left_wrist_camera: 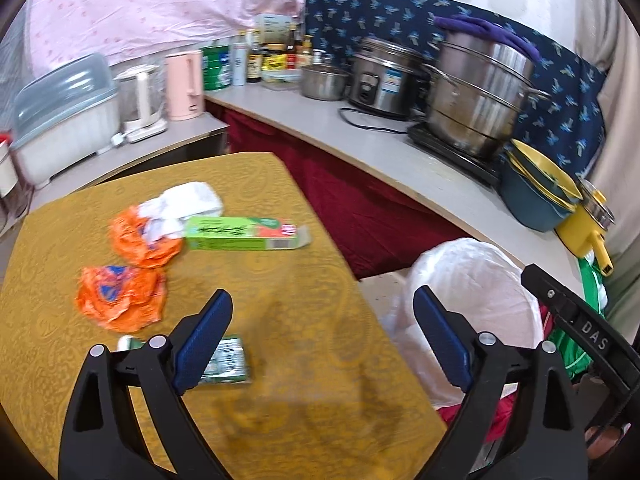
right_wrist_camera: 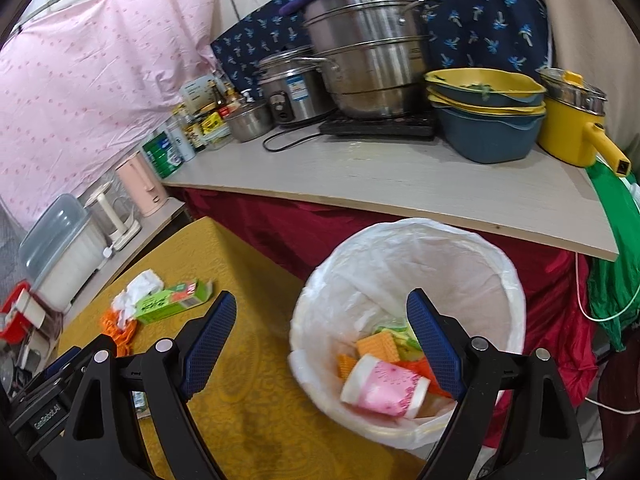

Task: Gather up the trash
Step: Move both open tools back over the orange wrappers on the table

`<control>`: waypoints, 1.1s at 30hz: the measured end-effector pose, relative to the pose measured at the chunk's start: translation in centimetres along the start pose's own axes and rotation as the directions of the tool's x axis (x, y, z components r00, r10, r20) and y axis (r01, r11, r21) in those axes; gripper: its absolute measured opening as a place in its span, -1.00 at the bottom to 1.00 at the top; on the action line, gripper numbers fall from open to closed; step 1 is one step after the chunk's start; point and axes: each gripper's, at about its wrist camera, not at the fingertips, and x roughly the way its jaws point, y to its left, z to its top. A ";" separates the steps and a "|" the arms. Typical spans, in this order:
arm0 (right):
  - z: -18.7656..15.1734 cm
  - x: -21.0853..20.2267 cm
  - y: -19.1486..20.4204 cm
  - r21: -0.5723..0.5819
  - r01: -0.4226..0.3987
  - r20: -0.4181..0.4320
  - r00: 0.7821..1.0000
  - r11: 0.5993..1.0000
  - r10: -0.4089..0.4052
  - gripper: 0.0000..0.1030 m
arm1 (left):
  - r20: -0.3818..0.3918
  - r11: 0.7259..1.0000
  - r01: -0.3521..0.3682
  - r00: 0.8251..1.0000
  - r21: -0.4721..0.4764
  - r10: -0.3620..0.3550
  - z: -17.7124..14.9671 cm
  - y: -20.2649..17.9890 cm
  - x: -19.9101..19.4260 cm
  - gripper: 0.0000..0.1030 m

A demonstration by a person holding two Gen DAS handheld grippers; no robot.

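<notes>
On the yellow-clothed table (left_wrist_camera: 304, 412) lie two crumpled orange wrappers (left_wrist_camera: 120, 300), a wad of white paper (left_wrist_camera: 188, 200), a green carton (left_wrist_camera: 244, 232) and a small green packet (left_wrist_camera: 228, 360). My left gripper (left_wrist_camera: 323, 296) hovers open over the table's near right part with nothing between its fingers; the green packet sits beside its left finger. To the right of the table stands a bin with a white liner (right_wrist_camera: 420, 256). It holds a pink paper cup (right_wrist_camera: 384, 390) and orange wafers (right_wrist_camera: 378, 346). My right gripper (right_wrist_camera: 322, 296) hangs open and empty above the bin's left rim.
A pale counter (right_wrist_camera: 380, 176) over dark red cloth runs behind the table and bin. It carries a steel steamer pot (right_wrist_camera: 368, 48), a rice cooker (right_wrist_camera: 292, 88), stacked blue-yellow bowls (right_wrist_camera: 484, 120), a yellow pot (right_wrist_camera: 568, 132) and bottles. A pink kettle (left_wrist_camera: 184, 84) stands on a side shelf.
</notes>
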 end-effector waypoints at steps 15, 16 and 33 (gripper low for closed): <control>-3.9 1.9 10.9 -0.145 -0.139 -0.102 0.987 0.980 0.125 0.63 | -0.035 0.969 -0.163 0.987 -0.188 0.159 -1.5 13.2 -1.4 0.71; -4.1 2.0 11.6 -0.154 -0.147 -0.108 0.985 0.977 0.131 0.63 | -0.040 0.964 -0.175 0.984 -0.202 0.171 -1.8 14.1 -1.4 0.71; -6.4 7.2 21.5 -0.253 -0.238 -0.220 0.958 0.938 0.184 0.63 | -0.170 0.898 -0.262 0.962 -0.354 0.214 -3.0 24.5 3.0 0.76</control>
